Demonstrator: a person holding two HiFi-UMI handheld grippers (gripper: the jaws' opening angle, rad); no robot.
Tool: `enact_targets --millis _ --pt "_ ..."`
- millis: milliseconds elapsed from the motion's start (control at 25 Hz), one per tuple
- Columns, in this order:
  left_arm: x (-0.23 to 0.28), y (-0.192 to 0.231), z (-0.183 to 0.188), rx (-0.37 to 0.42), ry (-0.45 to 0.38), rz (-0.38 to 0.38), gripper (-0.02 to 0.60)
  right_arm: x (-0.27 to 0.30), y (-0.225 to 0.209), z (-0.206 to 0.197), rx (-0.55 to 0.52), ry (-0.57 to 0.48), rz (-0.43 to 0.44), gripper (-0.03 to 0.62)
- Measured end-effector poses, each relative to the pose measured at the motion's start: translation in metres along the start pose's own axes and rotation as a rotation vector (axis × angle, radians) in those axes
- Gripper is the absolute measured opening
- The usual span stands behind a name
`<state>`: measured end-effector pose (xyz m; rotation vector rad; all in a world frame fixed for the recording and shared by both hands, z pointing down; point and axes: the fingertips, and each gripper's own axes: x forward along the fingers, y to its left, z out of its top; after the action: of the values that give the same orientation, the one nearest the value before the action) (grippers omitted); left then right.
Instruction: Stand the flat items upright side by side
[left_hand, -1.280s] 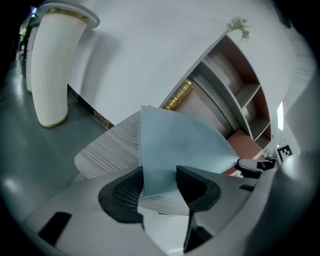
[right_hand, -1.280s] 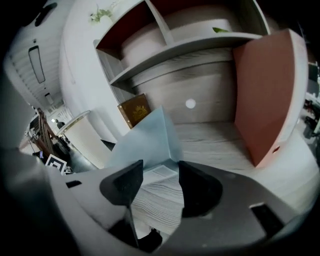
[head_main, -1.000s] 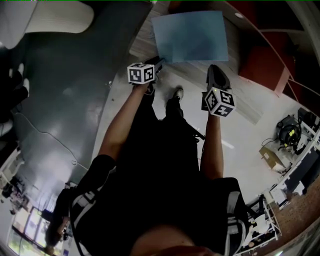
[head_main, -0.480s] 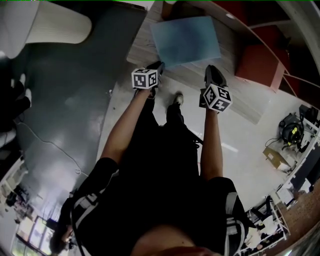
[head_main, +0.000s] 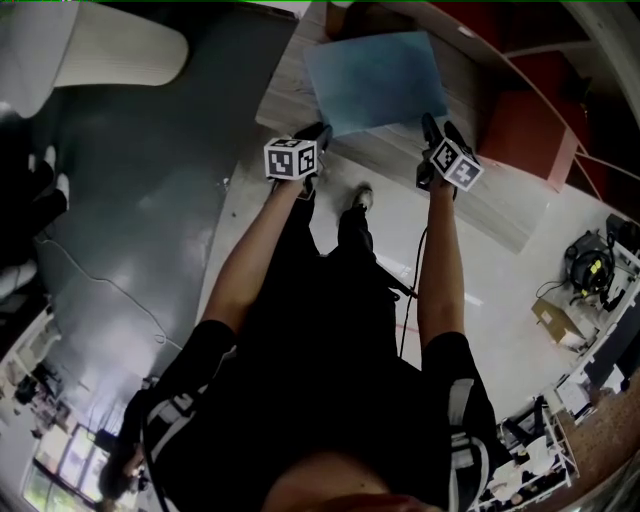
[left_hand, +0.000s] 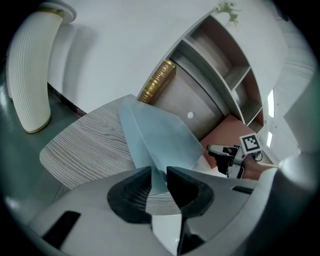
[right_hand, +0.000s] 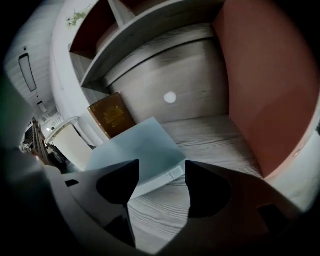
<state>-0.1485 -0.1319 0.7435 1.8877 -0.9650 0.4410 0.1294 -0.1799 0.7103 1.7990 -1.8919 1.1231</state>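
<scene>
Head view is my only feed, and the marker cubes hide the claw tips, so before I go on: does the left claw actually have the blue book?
Observer: Yes. The left claw is pinched shut on the near edge of the blue book.
Operator: And the right one?
Observer: The right claw is opening. A corner of the book lies between its pads, but they are not pressing on it.
Operator: Anything behind the book that I can't see?
Observer: A brown book with gold print stands at the back of the table.
</scene>
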Motion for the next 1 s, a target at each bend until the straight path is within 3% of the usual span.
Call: enact_targets --millis 160,680,1000 --pt "0.001 0.001 0.000 -0.007 -0.002 0.008 0.097 0.018 -0.027 -0.002 0.046 0.002 0.016 0.305" --pt "0.009 -0.001 0.002 -0.013 0.003 0.000 0.109 0.050 -0.028 0.012 0.046 0.004 0.265 0.316" --pt "0.007 0.001 0.003 -0.008 0.003 -0.015 0.110 0.048 -0.023 0.018 0.036 0.026 0.312 0.273"
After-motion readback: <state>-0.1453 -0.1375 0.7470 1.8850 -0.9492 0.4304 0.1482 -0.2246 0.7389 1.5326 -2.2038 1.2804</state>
